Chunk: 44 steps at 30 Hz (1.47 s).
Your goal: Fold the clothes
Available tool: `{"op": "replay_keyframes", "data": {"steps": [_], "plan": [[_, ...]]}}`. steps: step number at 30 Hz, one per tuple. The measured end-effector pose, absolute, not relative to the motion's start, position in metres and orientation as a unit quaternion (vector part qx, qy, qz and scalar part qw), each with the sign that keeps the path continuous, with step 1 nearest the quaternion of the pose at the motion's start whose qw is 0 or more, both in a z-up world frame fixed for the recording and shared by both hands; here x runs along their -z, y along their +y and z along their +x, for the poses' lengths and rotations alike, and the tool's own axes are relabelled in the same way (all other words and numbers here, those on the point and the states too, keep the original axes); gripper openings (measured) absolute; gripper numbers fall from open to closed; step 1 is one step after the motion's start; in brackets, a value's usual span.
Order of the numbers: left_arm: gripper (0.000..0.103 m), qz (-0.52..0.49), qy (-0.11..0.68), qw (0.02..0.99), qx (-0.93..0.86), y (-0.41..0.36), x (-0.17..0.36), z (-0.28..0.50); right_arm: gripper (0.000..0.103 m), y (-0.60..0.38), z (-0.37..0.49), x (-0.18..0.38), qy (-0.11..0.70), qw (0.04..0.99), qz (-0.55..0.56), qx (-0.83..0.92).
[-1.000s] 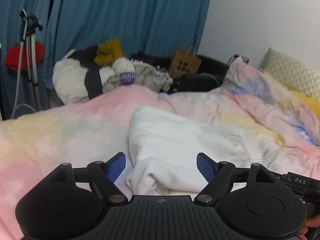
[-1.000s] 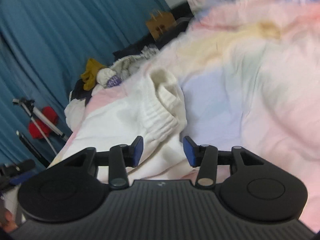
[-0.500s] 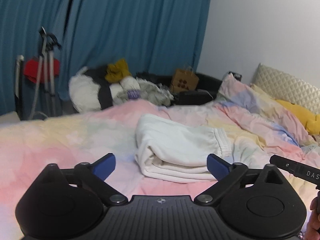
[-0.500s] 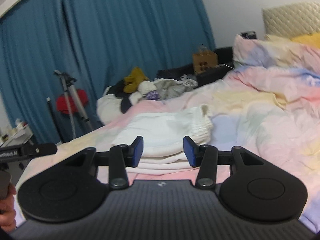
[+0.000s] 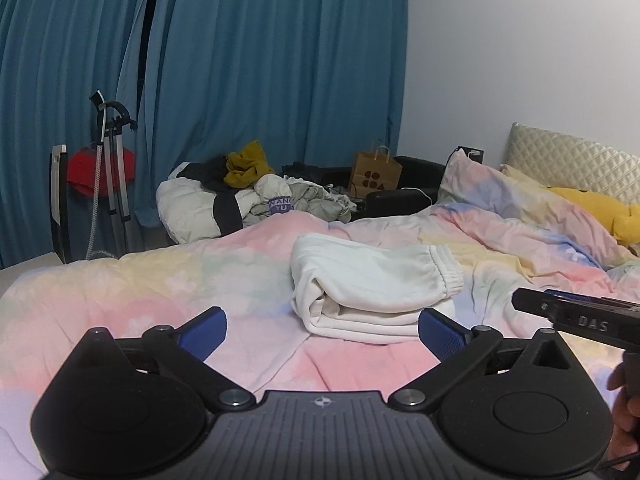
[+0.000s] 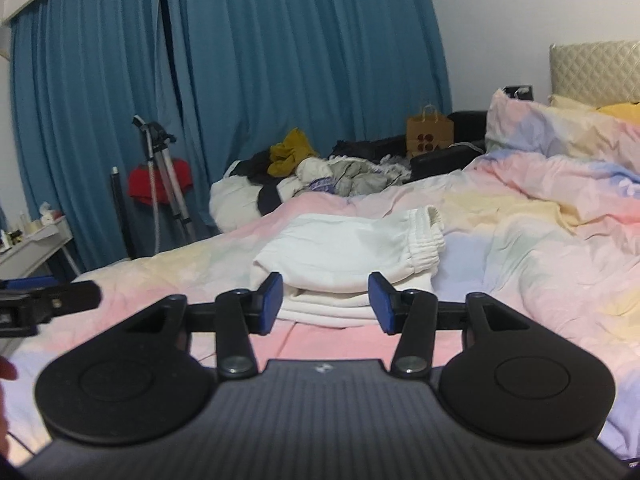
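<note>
We've backed off folded white fleece garment (image 5: 372, 280) on pastel bed (image 5: 120, 280); left hand-held gripper (image 5: 322, 330) spread wide, empty; right hand-held gripper (image 6: 323, 297) opening, empty. Fold looks finished.

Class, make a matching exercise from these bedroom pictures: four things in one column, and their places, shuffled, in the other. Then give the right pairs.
Things:
1. folded white sweatpants
2. brown paper bag
3. mustard-yellow garment
4. red cloth

Places:
A. on top of the clothes heap
B. behind the stand's metal poles, before the curtain
C. on the pastel duvet
D. on the black furniture near the wall

Pairs: 1-C, 2-D, 3-A, 4-B
</note>
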<state>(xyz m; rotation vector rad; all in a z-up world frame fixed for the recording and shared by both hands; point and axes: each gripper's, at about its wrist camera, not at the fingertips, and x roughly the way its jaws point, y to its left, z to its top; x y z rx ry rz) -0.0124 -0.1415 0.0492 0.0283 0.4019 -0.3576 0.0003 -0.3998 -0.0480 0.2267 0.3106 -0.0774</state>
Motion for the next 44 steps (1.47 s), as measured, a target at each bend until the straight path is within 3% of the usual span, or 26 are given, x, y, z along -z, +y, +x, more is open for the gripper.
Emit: {"op": "replay_keyframes", "data": {"steps": [2,7,11,20,44], "plan": [[0.103,0.011,0.199,0.964,0.177,-0.14,-0.044,-0.015,0.062,-0.395,0.003,0.057,0.157,0.981,0.108,0.048],[0.103,0.032,0.203,0.965,0.163,-0.143,-0.031,-0.015,0.064,-0.392,0.015,0.07,0.169,0.979,0.099,0.055],[0.103,0.032,0.215,0.962,0.164,-0.141,-0.024,-0.011,0.103,-0.391,0.018,0.074,0.156,0.982,0.095,0.048],[0.103,0.04,0.223,0.963,0.145,-0.139,-0.017,-0.003,0.103,-0.376,0.024,0.079,0.164,0.983,0.05,0.057],[0.103,0.04,0.222,0.965,0.131,-0.14,-0.016,-0.004,0.103,-0.379,0.028,0.076,0.166,0.982,0.057,0.069]]}}
